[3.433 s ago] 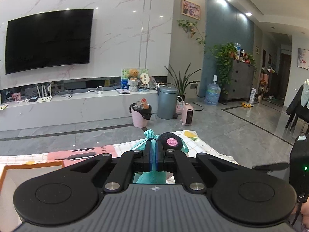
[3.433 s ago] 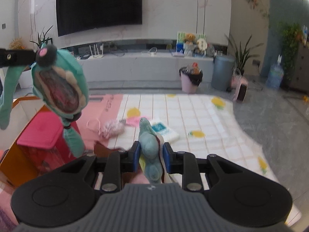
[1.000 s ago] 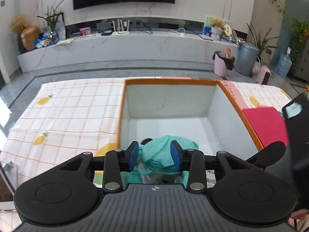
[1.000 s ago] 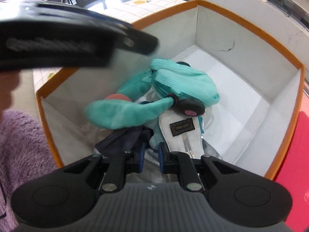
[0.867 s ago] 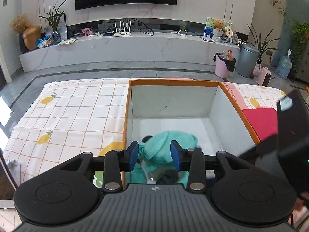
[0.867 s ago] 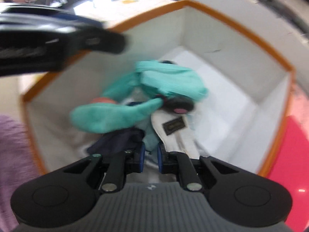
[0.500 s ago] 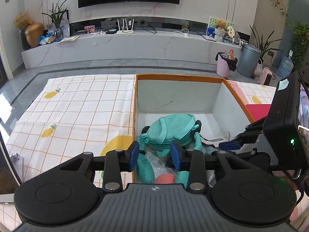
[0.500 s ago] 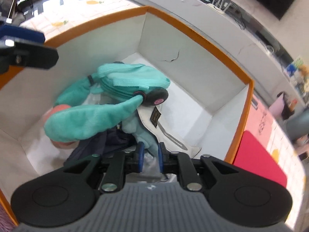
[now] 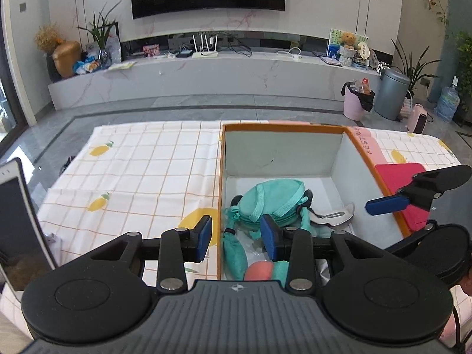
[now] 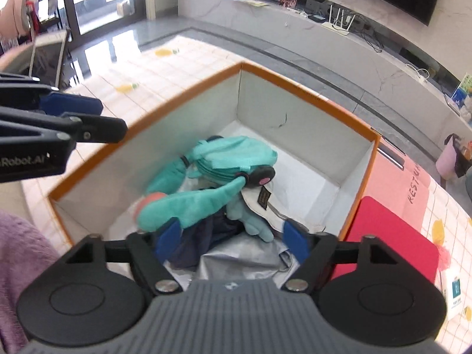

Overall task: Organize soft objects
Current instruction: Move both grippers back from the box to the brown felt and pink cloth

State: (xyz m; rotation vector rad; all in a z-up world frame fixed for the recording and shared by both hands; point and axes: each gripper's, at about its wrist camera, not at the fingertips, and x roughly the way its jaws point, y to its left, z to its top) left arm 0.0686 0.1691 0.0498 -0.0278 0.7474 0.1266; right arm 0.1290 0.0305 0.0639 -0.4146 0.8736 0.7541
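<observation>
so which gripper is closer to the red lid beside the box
Right. The right gripper hangs over the box's near end, next to the red lid; the left gripper straddles the opposite wall.

fuzzy cloth plush toy (image 10: 206, 194) in matt cardboard box (image 10: 298, 94).

Your right tongs (image 10: 231, 243) body covers the near end of the orange-rimmed box (image 10: 295, 88), so the silver fabric (image 10: 236, 262) and dark blue cloth (image 10: 200, 242) run out of sight beneath it. The teal plush (image 9: 271, 203) hides whatever lies under it. The small label (image 10: 263, 197) is too small to read. A purple sleeve (image 10: 20, 265) is cut off by the left edge.
</observation>
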